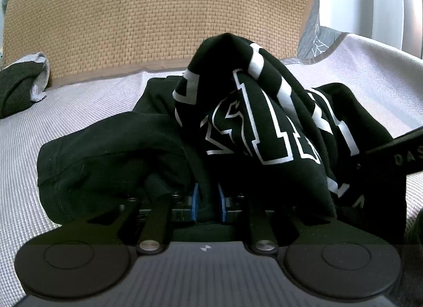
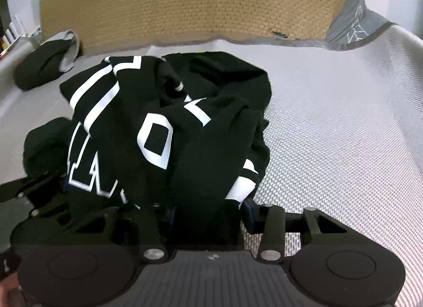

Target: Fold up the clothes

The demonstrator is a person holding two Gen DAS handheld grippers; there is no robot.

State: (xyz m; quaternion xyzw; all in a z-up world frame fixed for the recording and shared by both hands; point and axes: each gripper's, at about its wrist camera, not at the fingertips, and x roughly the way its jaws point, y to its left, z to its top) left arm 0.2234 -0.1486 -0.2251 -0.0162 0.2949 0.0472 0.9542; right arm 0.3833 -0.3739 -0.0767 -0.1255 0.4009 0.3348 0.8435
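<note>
We grip a crumpled black shirt (image 1: 264, 122) heaped on the grey mat (image 1: 79, 111): left tongs (image 1: 208, 201) clenched on a fold to anchor it, right tongs (image 2: 208, 212) straddling cloth; whether they pinch, we cannot tell.
</note>
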